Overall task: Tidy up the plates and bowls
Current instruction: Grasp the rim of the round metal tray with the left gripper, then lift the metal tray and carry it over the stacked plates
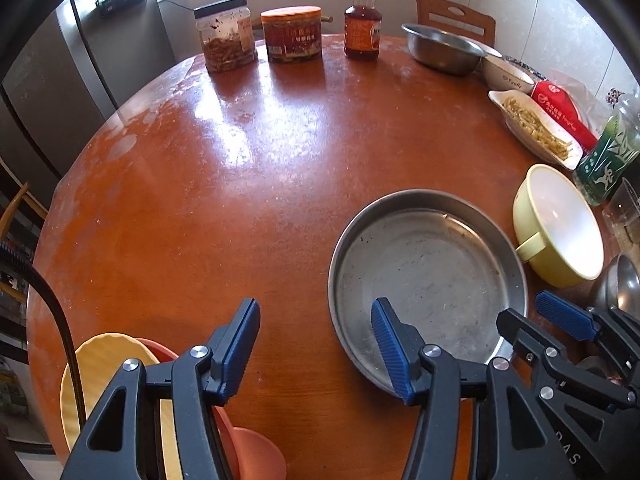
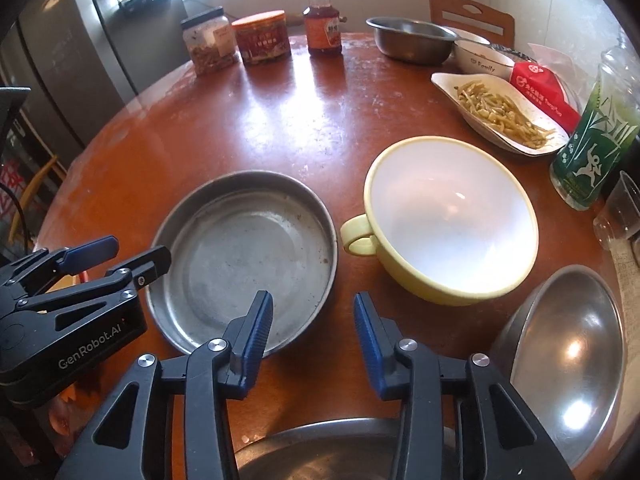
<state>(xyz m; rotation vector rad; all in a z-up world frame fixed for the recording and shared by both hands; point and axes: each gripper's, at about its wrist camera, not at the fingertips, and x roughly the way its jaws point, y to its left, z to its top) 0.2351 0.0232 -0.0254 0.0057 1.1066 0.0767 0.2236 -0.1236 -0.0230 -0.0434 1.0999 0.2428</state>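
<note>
A round metal pan [image 1: 428, 272] [image 2: 244, 256] lies on the brown round table [image 1: 240, 184]. A yellow bowl with a handle [image 2: 452, 220] [image 1: 560, 224] sits to its right. A steel bowl [image 2: 568, 360] lies at the right edge, another steel dish [image 2: 320, 452] under my right gripper. Yellow and orange plates [image 1: 108, 364] lie under my left gripper. My left gripper [image 1: 316, 344] is open and empty, its right finger over the pan's near rim. My right gripper [image 2: 314, 332] is open and empty, just short of the pan and the yellow bowl.
Two jars [image 1: 226, 34] [image 1: 292, 34] and a sauce bottle [image 1: 362, 22] stand at the back. A steel bowl [image 1: 442, 48], a white bowl [image 1: 506, 74], a dish of food [image 2: 500, 110], a red packet [image 2: 540, 88], a green bottle [image 2: 592, 140] and a glass [image 2: 620, 208] line the right side.
</note>
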